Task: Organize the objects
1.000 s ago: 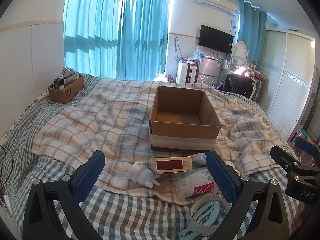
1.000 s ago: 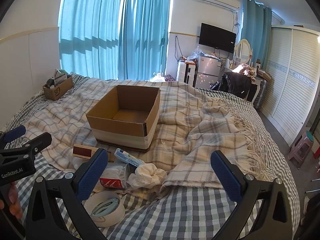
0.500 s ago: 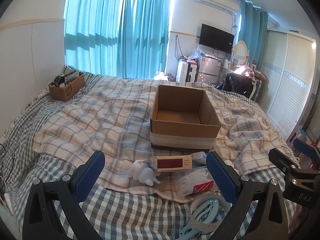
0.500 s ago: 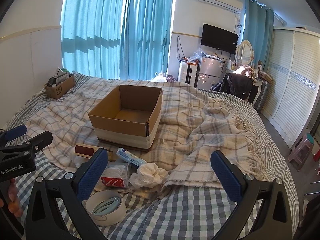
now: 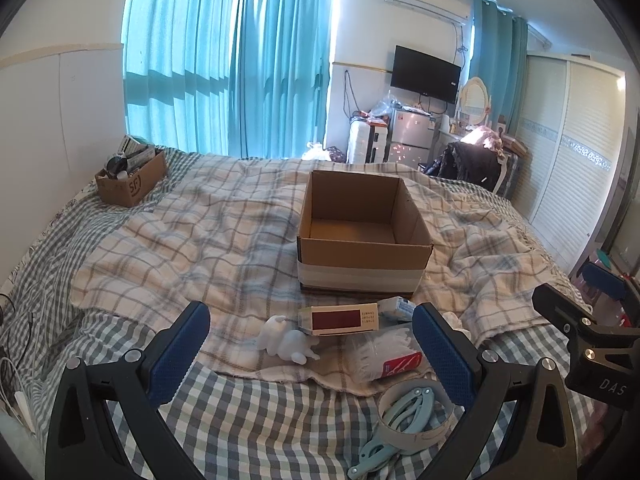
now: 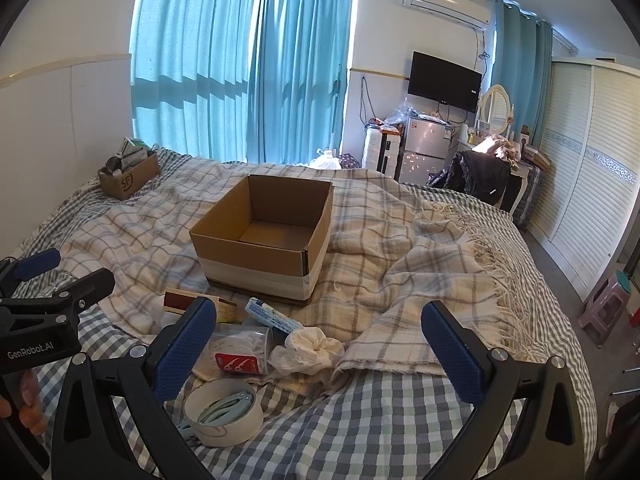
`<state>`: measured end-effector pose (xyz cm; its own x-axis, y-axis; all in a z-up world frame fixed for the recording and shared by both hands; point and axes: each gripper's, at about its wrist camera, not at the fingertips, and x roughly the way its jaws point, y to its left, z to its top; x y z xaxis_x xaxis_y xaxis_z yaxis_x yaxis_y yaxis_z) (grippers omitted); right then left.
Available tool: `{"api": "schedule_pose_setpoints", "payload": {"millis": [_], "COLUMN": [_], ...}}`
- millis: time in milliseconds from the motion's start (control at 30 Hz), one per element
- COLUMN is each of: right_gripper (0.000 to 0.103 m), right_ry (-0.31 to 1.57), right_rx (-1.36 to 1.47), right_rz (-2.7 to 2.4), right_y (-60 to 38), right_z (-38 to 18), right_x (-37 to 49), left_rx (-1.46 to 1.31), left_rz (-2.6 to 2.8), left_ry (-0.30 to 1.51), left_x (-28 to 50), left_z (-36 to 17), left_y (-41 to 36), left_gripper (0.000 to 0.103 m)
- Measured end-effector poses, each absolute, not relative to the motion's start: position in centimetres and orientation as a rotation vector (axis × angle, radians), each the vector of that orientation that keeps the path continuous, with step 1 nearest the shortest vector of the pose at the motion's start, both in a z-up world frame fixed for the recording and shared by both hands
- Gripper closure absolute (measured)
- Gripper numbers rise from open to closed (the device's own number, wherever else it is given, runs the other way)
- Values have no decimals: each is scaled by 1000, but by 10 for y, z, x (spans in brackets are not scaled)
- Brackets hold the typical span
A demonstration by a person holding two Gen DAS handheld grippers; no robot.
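Note:
An empty open cardboard box [image 5: 362,240] [image 6: 268,236] stands mid-bed on a plaid blanket. In front of it lie a white figurine [image 5: 286,340], a red-labelled carton [image 5: 340,319] [image 6: 176,300], a blue-white tube [image 6: 272,314], a clear tub of swabs [image 5: 380,354] [image 6: 238,350], a white cloth wad [image 6: 310,348] and a tape roll with pale blue clips inside [image 5: 414,404] [image 6: 222,410]. My left gripper [image 5: 310,354] is open and empty above the figurine and carton. My right gripper [image 6: 320,354] is open and empty above the cloth wad.
A small cardboard box of clutter [image 5: 130,180] sits at the bed's far left corner. The rumpled fringed blanket [image 6: 440,280] covers the right side. A wardrobe [image 6: 592,184], a stool [image 6: 608,304], a fridge and a TV stand beyond the bed.
Both grippers have drifted slightly; the view shifts a little. Both stay open and empty, and nothing on the bed has moved.

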<state>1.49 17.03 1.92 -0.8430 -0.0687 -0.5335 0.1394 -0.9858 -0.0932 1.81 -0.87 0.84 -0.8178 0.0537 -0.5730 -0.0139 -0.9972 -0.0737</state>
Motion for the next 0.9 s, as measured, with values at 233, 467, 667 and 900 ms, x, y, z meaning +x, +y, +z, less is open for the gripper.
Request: {"api": "schedule_pose_setpoints", "payload": {"millis": [233, 467, 667, 900], "right_gripper": [0, 0, 0, 8], "right_ry": [211, 284, 325, 372], "right_rx": [839, 954, 1110, 1284], "right_rz": [-2890, -2779, -2598, -2451], "right_y": [164, 153, 129, 106], "right_z": [20, -10, -52, -108], "right_x": [19, 27, 25, 11], "left_rx": [-971, -1117, -1218, -1303], "left_rz": [2954, 2902, 2878, 2888], "left_ry": [-91, -29, -25, -38], "left_x": [23, 35, 33, 24], "left_z": [5, -22, -44, -62], "left_y": [-11, -14, -17, -28], "left_gripper": [0, 0, 0, 1]}}
